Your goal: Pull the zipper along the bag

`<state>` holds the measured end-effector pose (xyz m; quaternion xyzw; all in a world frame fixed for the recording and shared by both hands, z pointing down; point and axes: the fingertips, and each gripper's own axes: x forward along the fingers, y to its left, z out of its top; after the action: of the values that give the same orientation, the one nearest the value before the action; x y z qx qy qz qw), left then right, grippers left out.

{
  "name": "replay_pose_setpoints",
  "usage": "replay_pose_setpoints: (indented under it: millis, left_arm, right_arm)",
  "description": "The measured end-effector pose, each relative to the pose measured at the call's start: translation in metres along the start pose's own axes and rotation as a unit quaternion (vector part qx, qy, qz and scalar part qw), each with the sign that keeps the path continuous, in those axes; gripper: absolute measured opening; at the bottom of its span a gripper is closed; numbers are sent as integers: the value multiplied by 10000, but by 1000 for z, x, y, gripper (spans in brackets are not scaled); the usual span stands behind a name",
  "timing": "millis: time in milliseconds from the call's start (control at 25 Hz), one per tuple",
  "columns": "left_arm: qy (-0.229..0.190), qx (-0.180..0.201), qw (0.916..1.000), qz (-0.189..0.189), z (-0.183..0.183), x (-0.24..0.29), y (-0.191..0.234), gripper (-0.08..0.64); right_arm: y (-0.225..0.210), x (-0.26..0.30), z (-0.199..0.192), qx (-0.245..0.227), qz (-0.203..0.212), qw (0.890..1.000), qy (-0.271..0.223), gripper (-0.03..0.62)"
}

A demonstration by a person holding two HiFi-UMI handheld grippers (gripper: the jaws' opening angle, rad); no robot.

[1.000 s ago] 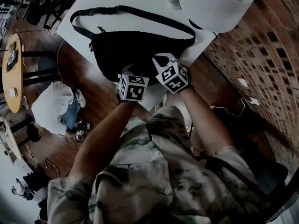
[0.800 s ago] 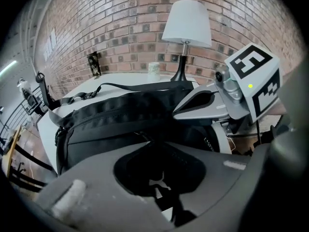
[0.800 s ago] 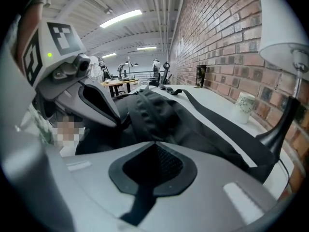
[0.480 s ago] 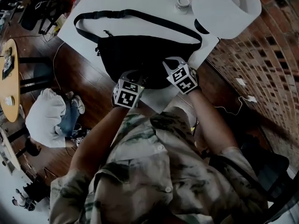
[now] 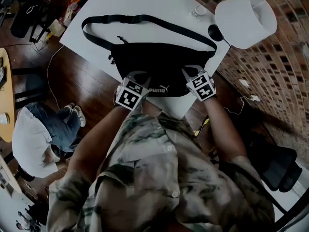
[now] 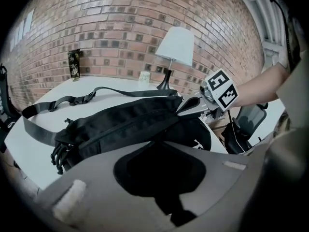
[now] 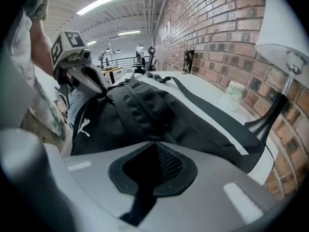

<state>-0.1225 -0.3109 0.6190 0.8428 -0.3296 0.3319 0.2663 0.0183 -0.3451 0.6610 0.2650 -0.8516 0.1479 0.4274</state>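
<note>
Black fabric bag (image 5: 161,64) lay at the counter's (image 5: 120,4) near edge, judged light and limp, so needing tension; my left gripper (image 5: 139,78) and right gripper (image 5: 189,72) were each clamped on its near rim.

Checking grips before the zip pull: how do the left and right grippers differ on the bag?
The left gripper bites the bag's near edge left of the white logo; the right gripper bites it right of the logo, nearer the lamp. The right's own view shows mesh fabric between its jaws; the left's shows plain dark fabric. Both are shut on the bag.
</note>
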Motion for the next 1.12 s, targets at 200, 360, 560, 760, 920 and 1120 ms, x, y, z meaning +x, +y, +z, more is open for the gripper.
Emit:
replay_pose_setpoints:
  millis: [200,360,560,760,920,1120]
  left_arm:
    - [1,114,9995,-308,-15,-15,28,31]
    - [-63,211,9985,-498,-21,-25,45,31]
    - [-141,353,9968,-710,-21,-28,52,31]
    - [-179,249,9975,-633,-33,-36,77,31]
    - [-196,247,9978,-591,-43,-47,93,32]
    - [-264,207,9972,-675,-46,-44,94,34]
  right_arm:
    - [-4,-1,-2,261,-315,9990,200,6]
    - [-7,-3,-2,503,-557,9967,313,6]
    - [-11,-5,1,714,-877,9927,430,6]
    - [-10,-4,0,752,-982,9908,556,6]
    - [-11,-6,0,799,-1064,9892,616,6]
    - [-11,-4,-3,824,-1141,9878,671,6]
